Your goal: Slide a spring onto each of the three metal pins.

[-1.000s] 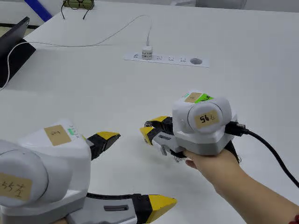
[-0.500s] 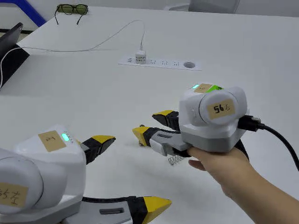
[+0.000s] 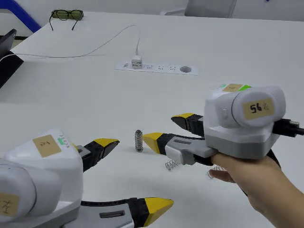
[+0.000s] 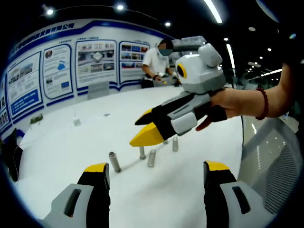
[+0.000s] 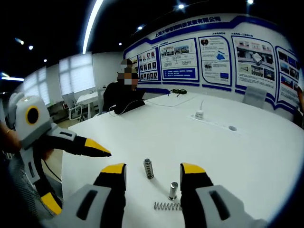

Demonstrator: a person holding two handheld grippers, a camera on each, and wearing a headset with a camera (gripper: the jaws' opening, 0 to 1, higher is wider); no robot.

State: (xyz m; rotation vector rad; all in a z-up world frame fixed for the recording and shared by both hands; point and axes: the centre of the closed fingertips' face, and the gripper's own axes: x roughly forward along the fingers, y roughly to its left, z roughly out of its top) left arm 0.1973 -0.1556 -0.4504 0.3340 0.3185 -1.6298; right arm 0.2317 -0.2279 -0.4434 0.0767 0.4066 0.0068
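Observation:
A metal pin with a spring on it (image 3: 138, 141) stands on the white table (image 3: 95, 104), just left of my right gripper (image 3: 160, 127), which is open and holds nothing. A loose spring (image 3: 171, 165) lies below its lower jaw. In the right gripper view the sprung pin (image 5: 149, 168) stands past the open right gripper (image 5: 153, 169), with a bare pin (image 5: 173, 190) and the loose spring (image 5: 167, 206) lying nearer. My left gripper (image 3: 142, 172) is open and empty at the near left. In the left gripper view the left gripper (image 4: 156, 167) faces the sprung pin (image 4: 114, 161) and other upright pins (image 4: 152, 157).
A white power strip (image 3: 156, 68) with a plugged charger and cable lies further back on the table. Glasses (image 3: 66, 14) rest at the far left corner. A dark device (image 3: 5, 52) sits at the left edge. People are at a far table (image 5: 126, 92).
My right gripper has drawn back to the right and lifted, uncovering the pin with a spring on it. The left gripper has barely moved. The head camera has shifted.

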